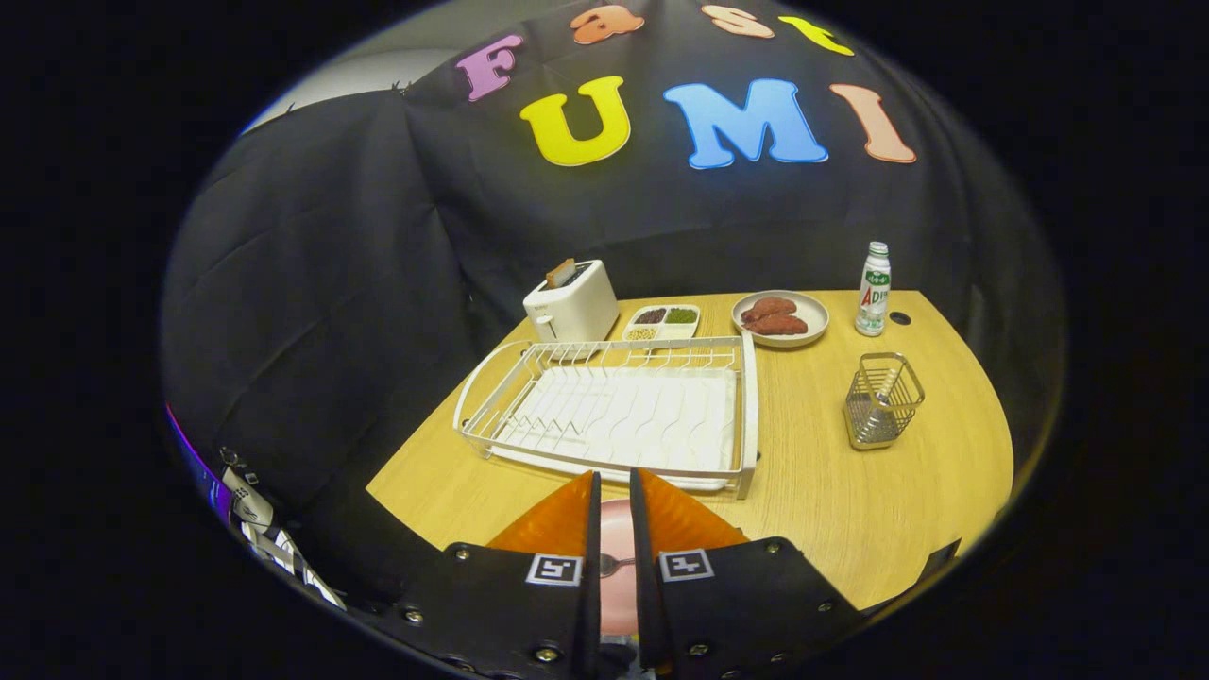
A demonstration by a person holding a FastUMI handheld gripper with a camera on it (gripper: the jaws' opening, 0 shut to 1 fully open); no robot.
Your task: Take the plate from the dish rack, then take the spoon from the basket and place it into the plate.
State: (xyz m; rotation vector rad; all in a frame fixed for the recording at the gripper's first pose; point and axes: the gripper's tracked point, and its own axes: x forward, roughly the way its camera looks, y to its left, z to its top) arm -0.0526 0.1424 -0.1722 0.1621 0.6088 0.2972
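Nearest the lens, the gripper [614,477] has its two fingers drawn close, with a slim gap between them; whether they pinch anything I cannot tell. In that gap, below the fingers, shows a strip of a pale pink, smooth round plate [619,529]; across it lies a small grey metal piece that is probably the spoon [612,565], though so little shows that I would not swear to it.

Just ahead of the fingertips stands the white wire dish rack [751,406] on its ribbed white tray, its slots bare; beyond the fingers and off to their right sits the small silver wire-mesh basket [883,401], which looks emptied. Both rest on the light wooden desk [850,510].

By my judgement the step in hand is laying the spoon into the plate, near the task's end. To do it well, bring the spoon down low over the plate's middle and keep it level; part the fingers slowly so it settles without bouncing or sliding over the rim; lift straight up afterwards, so neither finger drags the plate.
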